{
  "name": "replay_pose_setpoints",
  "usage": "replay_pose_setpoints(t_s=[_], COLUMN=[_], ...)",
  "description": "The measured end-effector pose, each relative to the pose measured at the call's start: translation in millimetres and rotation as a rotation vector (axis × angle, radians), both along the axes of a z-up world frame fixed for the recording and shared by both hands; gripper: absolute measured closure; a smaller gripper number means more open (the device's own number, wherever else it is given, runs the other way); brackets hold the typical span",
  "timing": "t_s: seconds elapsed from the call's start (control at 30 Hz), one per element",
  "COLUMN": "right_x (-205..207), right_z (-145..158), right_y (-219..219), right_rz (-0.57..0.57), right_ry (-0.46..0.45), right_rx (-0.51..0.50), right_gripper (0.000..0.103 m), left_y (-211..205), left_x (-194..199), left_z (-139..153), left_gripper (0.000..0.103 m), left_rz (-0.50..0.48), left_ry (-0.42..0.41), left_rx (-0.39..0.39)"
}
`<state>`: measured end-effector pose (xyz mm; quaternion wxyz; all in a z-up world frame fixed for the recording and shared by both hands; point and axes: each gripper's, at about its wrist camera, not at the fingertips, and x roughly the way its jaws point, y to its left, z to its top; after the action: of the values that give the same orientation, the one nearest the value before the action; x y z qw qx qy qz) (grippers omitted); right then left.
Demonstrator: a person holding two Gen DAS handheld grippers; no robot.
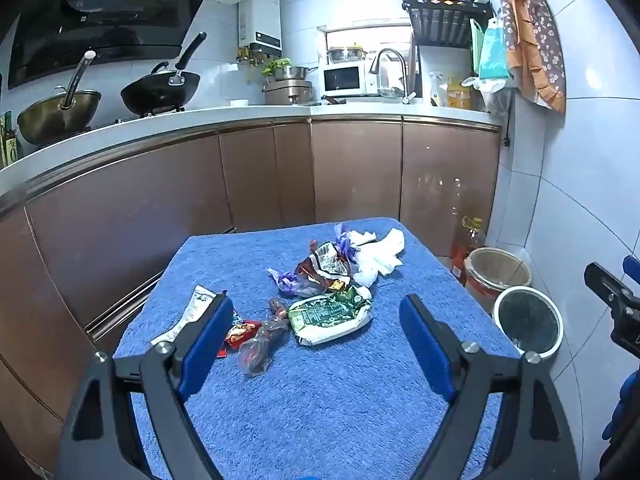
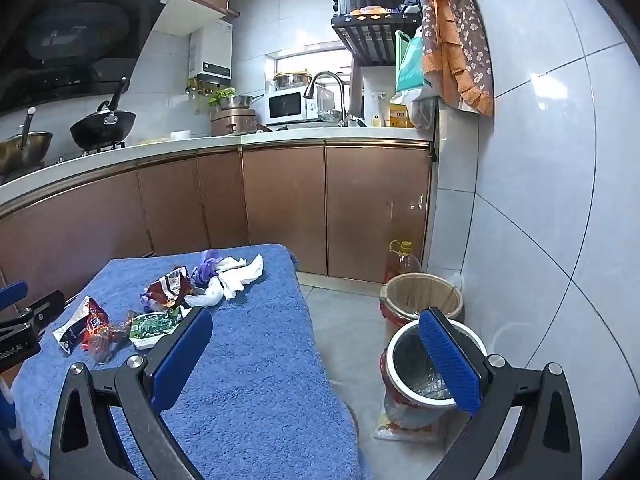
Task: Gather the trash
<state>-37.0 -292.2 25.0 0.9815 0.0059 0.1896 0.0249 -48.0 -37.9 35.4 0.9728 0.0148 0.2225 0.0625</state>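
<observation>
Both tools gape empty — the left tool [image 1: 316, 320] low-centre over the wrappers [image 1: 320, 280], the right tool [image 2: 316, 344] between surface [image 2: 256, 400] and bin [image 2: 400, 344].

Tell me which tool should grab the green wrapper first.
Left, probably. The left tool is open and aimed at the green wrapper on the blue towel; the right tool, also open, straddles the towel's edge.

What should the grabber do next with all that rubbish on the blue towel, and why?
Probably ease the left gripper forward and down onto the green wrapper. Its jaws stand wide open and empty, that wrapper lies nearest between them on the blue towel, and the white-rimmed bin waits open on the floor.
</observation>
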Motion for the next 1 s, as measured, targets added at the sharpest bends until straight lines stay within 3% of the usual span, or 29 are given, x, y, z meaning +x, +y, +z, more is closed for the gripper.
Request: replay_pose_setpoints(t_s=[1.0], right_x=[-16.7], right_z=[12.2], right_y=[-3.9], right_rz=[-0.019], right_ry=[-0.072], right_rx=[0.004], right_gripper=[0.0], left_y=[-5.5], left_x=[-18.0], left_z=[13.0], left_gripper=[0.019], left_rz=[-0.001], left_ry=[-0.062], left_rx=[0.006])
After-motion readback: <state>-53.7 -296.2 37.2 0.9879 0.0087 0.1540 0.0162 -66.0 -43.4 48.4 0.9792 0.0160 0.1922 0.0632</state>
